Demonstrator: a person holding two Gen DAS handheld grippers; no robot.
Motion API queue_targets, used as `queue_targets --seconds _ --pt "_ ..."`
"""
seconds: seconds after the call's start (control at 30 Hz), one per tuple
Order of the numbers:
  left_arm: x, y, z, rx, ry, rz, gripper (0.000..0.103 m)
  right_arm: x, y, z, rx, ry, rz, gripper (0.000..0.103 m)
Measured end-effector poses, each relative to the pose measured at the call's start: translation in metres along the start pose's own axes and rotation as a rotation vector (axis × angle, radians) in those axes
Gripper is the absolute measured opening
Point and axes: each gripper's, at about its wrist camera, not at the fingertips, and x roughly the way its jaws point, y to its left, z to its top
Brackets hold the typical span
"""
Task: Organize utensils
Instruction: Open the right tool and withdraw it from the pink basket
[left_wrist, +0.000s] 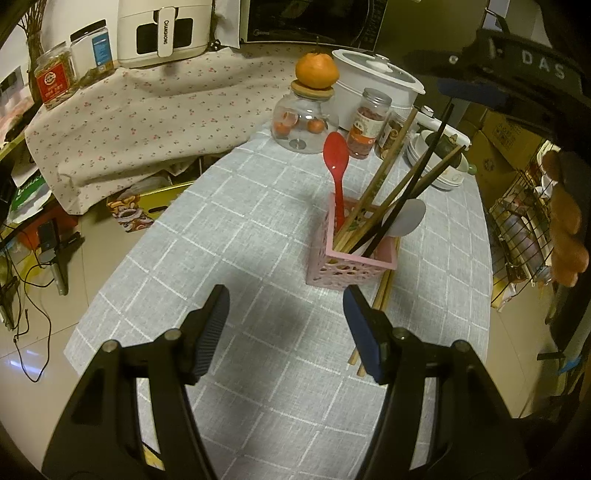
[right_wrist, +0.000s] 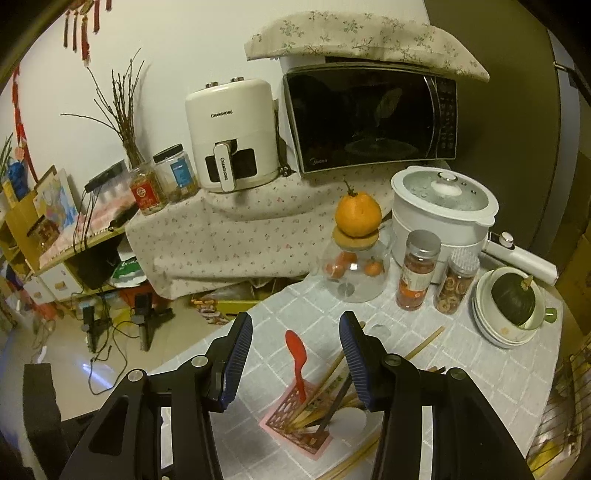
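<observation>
Nearest in each wrist view, the left tool (left_wrist: 286, 325) and the right tool (right_wrist: 295, 358) are both seen with fingers spread wide and nothing gripped between them. Just beyond the left tool, on the grey checked worktop (left_wrist: 236, 229), a pair of wooden chopsticks (left_wrist: 380, 299) is left lying flat, partly hidden behind the pink holder (left_wrist: 352, 258) and running back toward the near edge. In the holder itself, the red spoon (left_wrist: 337, 162), several wooden chopsticks, a black pair and a pale rounded utensil whose kind cannot be told are already stood up, leaning to the right. The task is therefore judged mostly done, with the loose chopsticks beside the holder still to be picked up and dropped in. In the right wrist view, the holder is seen from above, below and between the open fingers. Farther back, a glass jar (right_wrist: 354, 269) topped by an orange (right_wrist: 357, 214), two spice jars and a white pot (right_wrist: 441, 218) are set. On the far shelf, "CHANGHONG" is read on the white air fryer (right_wrist: 231, 136); the microwave badge is too small to be read. "DAS" is read on the right tool in the left wrist view.
</observation>
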Motion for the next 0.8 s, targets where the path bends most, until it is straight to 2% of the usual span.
queue_targets --seconds 0.27,0.37,0.47,0.63,0.8 --pt "-0.001 -0.007 0.002 0.003 0.008 -0.007 0.066 -0.061 -0.007 0.011 -0.012 -0.065 -0.01 0.052" --pt "-0.004 -0.011 0.001 -0.009 0.008 -0.013 0.078 -0.081 -0.018 0.003 0.007 -0.056 -0.024 0.059" --pt "-0.007 -0.021 -0.001 -0.006 0.007 -0.017 0.079 -0.092 -0.035 -0.012 0.025 -0.031 -0.061 0.061" --pt "-0.01 -0.036 -0.004 0.019 0.007 0.001 0.081 -0.086 -0.072 -0.04 0.089 0.041 -0.106 0.063" --pt "0.0 -0.042 -0.006 0.039 0.021 -0.001 0.082 -0.048 -0.107 -0.074 0.164 0.17 -0.144 0.063"
